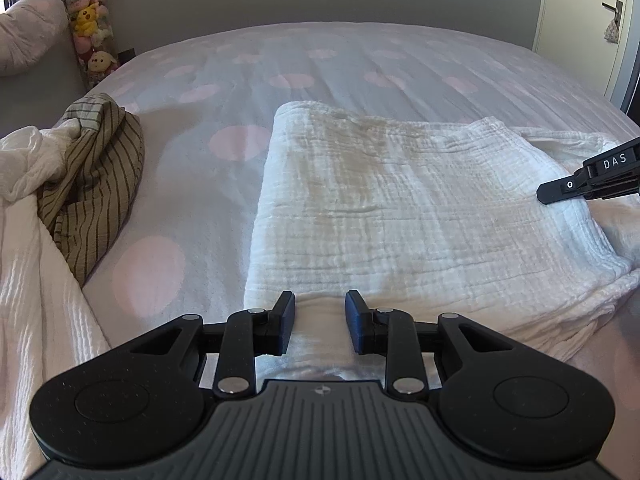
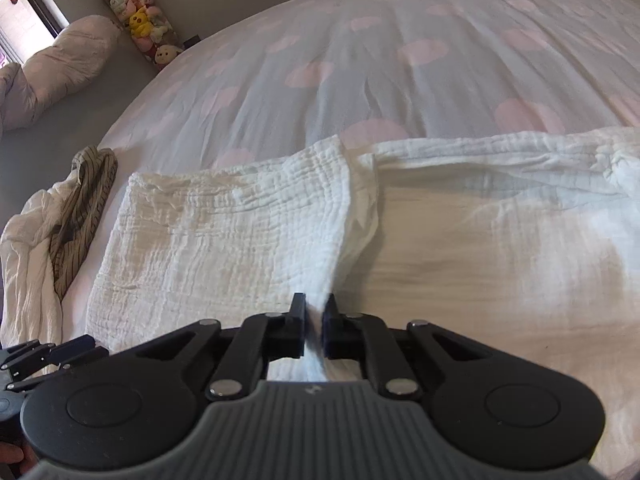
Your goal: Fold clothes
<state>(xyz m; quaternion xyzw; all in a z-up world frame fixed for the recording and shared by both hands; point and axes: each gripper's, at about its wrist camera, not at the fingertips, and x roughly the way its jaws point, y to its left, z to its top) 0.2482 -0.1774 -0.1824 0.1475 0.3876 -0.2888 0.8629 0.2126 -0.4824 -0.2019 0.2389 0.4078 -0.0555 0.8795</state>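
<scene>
So the white muslin cloth (image 1: 400, 216) is lying on the polka-dot bed (image 1: 320, 64), already doubled over at least once, filling the middle and right of the left wrist view. Its long axis runs left to right across both frames, with a folded flap edge running from the centre of the right wrist view down to the bottom middle.

The right gripper (image 2: 315, 312) is pinched tight on that flap, a strip of white fabric squeezed between its pads at the bottom centre of the frame. The left gripper (image 1: 320, 312) is partly spread, sitting at the near hem with cloth between its fingers, but the pads don't look like they're pressing on it.

What matters for the next fold, I'd guess: both grippers are on the near edge, the cloth stretches away from them toward the top of the frame, and the right one has the real hold. The left probably needs to close first.

No containers here. Off at the left edge there's just a heap: a striped olive garment (image 1: 96, 172) on top of another white crinkled cloth (image 1: 24, 264), presumably waiting their turn.
</scene>
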